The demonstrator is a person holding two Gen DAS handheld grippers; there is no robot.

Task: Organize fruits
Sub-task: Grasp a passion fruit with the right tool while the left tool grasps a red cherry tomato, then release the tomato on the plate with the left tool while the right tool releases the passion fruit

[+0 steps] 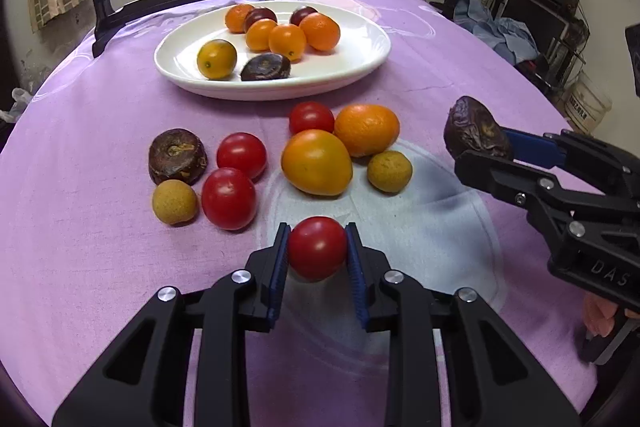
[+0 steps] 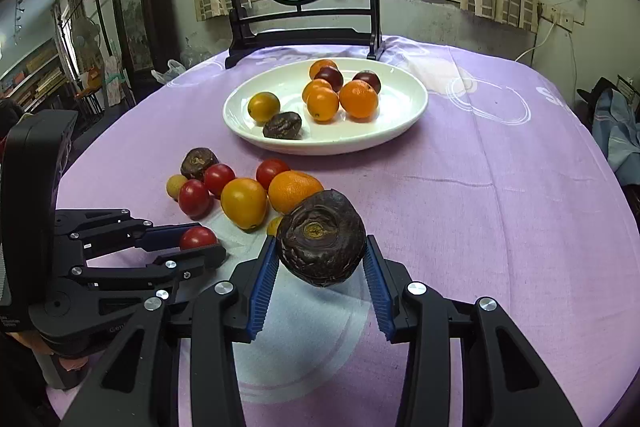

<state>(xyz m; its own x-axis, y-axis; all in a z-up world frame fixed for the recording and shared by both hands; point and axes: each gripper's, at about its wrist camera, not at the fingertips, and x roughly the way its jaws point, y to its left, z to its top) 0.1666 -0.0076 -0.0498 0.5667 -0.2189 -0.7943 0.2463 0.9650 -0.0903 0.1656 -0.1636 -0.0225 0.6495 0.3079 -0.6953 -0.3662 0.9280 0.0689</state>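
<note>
Two tools are each gripping a fruit above a surface that is wearing a purple cloth [image 1: 100, 267]. Nearest in the left wrist view, the left tool [image 1: 317, 251] is closing its blue pads on the sides of a red tomato [image 1: 317, 248]. In the right wrist view, the right tool [image 2: 321, 259] is pinching a dark wrinkled fruit [image 2: 321, 244] between its pads, and that fruit is hanging clear of the cloth.

Just beyond the tools, loose fruit is lying in a cluster on the cloth. A large yellow-orange fruit [image 1: 317, 162] is sitting at the middle, touching an orange [image 1: 367, 129] behind it. A small tan fruit [image 1: 389, 171] is resting to their right. Three more red tomatoes [image 1: 229, 198] are lying close by, two to the left and one behind. Farther left, another dark wrinkled fruit [image 1: 177, 156] is sitting just behind a second small tan fruit [image 1: 175, 201].

Beyond the cluster, a white plate [image 1: 360, 67] is holding several orange fruits, a yellow one, two dark red ones and a dark wrinkled one. At the far edge, a black stand [image 2: 304, 39] is holding up a round painted panel in front of a curtained window.
</note>
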